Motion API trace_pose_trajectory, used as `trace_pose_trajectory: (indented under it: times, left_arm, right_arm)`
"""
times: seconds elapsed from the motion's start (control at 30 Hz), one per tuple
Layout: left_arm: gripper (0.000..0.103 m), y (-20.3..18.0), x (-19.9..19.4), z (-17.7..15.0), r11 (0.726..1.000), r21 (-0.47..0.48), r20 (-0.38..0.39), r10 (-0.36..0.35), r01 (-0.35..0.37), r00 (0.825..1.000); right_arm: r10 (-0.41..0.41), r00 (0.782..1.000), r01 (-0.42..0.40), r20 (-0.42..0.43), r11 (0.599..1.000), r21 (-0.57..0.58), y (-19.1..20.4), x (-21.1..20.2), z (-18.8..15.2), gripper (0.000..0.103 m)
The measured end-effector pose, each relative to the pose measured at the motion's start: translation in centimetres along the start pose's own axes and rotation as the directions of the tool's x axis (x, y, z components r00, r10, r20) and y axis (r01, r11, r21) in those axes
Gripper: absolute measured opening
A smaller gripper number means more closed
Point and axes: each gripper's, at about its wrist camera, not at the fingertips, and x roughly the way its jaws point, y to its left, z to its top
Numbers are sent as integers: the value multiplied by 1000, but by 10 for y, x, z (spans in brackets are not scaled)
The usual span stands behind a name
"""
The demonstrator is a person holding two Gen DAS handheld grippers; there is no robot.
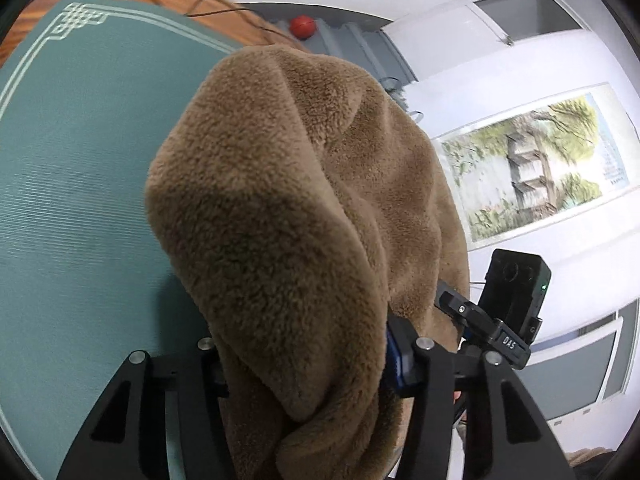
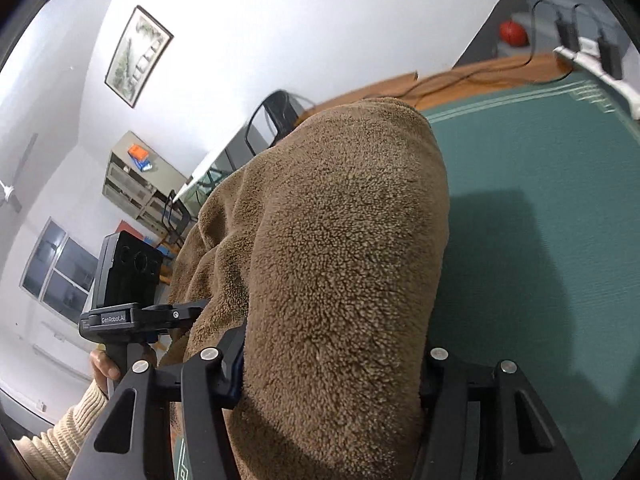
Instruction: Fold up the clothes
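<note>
A brown fleece garment (image 1: pixel 304 216) is seen filling the centre of both wrist views, lifted above a green mat (image 1: pixel 80 184) that occupies the left of the left wrist frame and the right of the right wrist frame. In the left wrist view, the left gripper (image 1: pixel 308 364) is clamped on a thick bunch of the fleece, which is pinched between its black fingers (image 1: pixel 404 360) and spills over them toward the bottom of the frame. In the right wrist view, the right gripper (image 2: pixel 332 372) is likewise closed on the garment, a bulky fold being held between its fingers (image 2: pixel 228 368). At the lower left of that frame, a hand (image 2: pixel 105 368) in a cream knitted sleeve (image 2: pixel 60 436) is seen on the other gripper's handle. A wooden table edge (image 2: pixel 472 80) with cables (image 2: pixel 532 36) is shown at the upper right, beside a red ball (image 2: pixel 514 33). A framed picture (image 2: pixel 138 56) is hung on the white wall at the upper left.
</note>
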Motion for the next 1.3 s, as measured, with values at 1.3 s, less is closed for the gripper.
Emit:
trace_pose_trajectory:
  times: [1.3]
  left_arm:
    - [81,-249,362,-27,978,141,-180,175,-151,968]
  right_arm:
    - [-213,973,181,86,941,285,-304,-266,-73,79]
